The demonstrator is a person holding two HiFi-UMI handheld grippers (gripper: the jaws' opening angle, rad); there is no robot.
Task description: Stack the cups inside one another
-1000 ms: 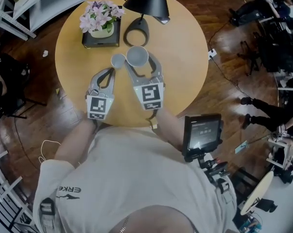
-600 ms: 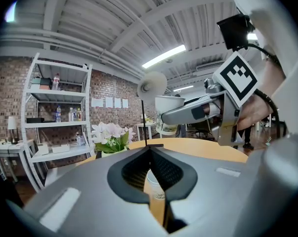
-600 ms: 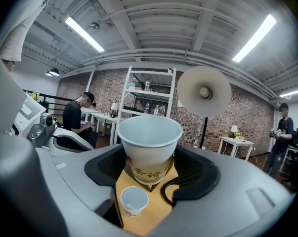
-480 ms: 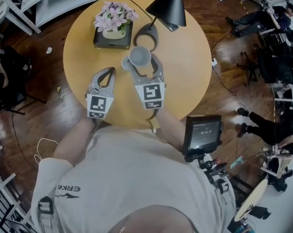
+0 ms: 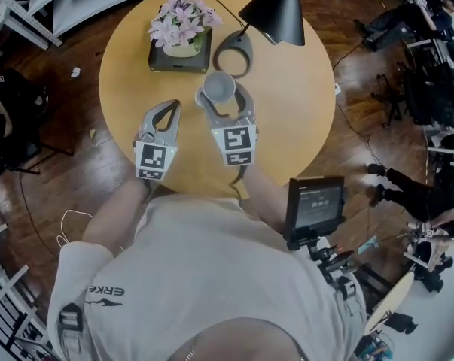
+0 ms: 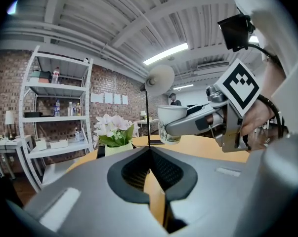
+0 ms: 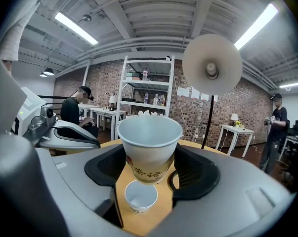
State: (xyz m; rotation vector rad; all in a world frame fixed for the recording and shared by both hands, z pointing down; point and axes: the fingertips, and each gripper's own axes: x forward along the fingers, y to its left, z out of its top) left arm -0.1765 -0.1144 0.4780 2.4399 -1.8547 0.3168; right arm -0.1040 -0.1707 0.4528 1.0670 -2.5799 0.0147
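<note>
Held big cup [image 7: 149, 142], its brown printed characters illegible, clamped in right gripper [image 5: 222, 95] over small cup [image 7: 141, 197], left gripper [image 5: 173, 107] jaws together nearby, bare table [image 5: 287, 126] all around.

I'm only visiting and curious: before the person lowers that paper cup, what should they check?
1. Grip: right tongs clamp the held cup: ok.
2. Held cup upright, mouth up: ok.
3. Lower cup stands upright on the table, mouth open: ok.
4. Held cup roughly above the lower cup: ok.
5. Held cup narrow enough to slide inside: cannot tell.
6. Left tongs shut, empty, off to the side: ok.
</note>
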